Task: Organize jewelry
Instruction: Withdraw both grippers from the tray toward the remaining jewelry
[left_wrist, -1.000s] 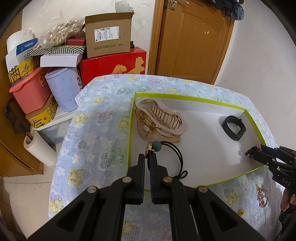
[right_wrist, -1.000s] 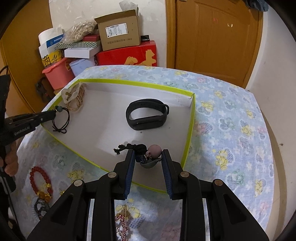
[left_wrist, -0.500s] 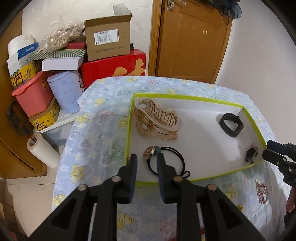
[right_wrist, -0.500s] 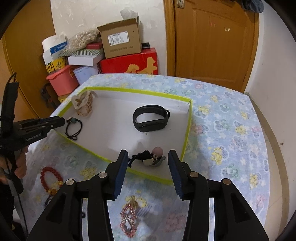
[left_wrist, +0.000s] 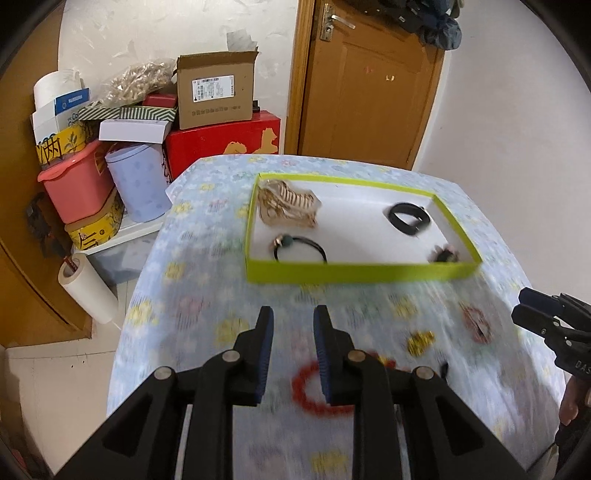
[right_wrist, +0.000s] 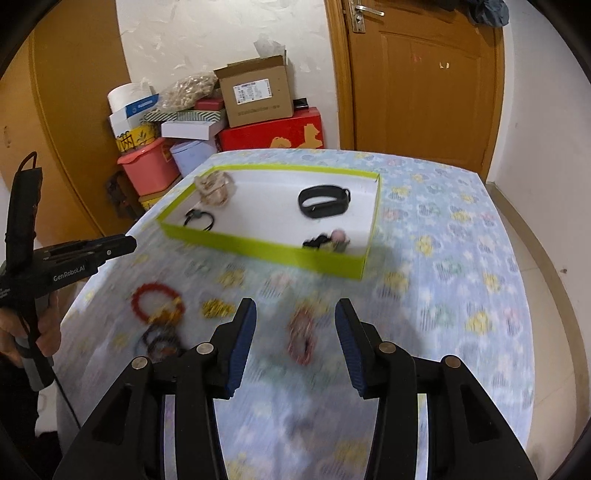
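Fingers (right_wrist: 295, 314) apart above blurred bracelet (right_wrist: 302, 334)

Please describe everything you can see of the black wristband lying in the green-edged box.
The black wristband is a closed loop of smooth, rubbery-looking strap with a thicker, flat section along one side, like a fitness band. It lies on its edge on the white floor of the box, towards the far right part, apart from the other pieces and the walls. Nothing touches it; both grippers are well clear.

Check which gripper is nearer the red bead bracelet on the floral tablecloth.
Left. The left gripper sits just above the red bead bracelet; the right gripper is farther off, over a pink bracelet.
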